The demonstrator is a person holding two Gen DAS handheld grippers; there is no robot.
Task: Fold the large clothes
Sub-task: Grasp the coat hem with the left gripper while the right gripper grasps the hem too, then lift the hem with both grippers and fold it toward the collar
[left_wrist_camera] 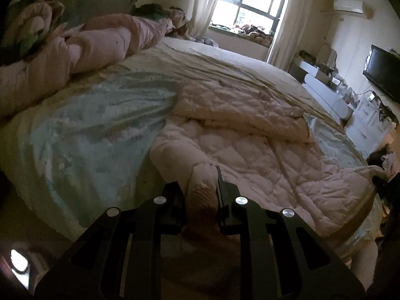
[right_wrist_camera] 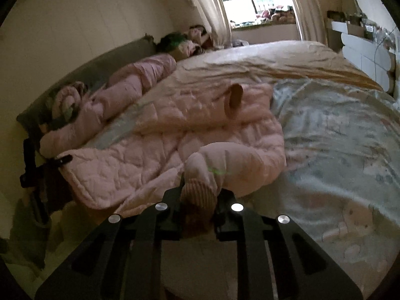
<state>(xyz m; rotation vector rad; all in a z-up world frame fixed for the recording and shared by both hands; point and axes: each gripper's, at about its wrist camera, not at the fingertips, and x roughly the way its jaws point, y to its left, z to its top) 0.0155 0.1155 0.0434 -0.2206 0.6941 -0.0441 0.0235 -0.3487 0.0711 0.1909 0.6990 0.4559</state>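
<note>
A pink quilted jacket lies spread and rumpled on the bed. My left gripper is shut on a ribbed cuff at the end of one sleeve, which rises off the bed. My right gripper is shut on a ribbed sleeve cuff too, and that sleeve bulges up in front of it. Farther back, a folded part of the jacket shows a brown cuff opening. A dark shape at the jacket's far left corner looks like the other gripper.
The bed has a pale blue-green sheet and a beige cover behind it. A rolled pink duvet lies along the headboard. A window, a white dresser and a television stand beyond the bed.
</note>
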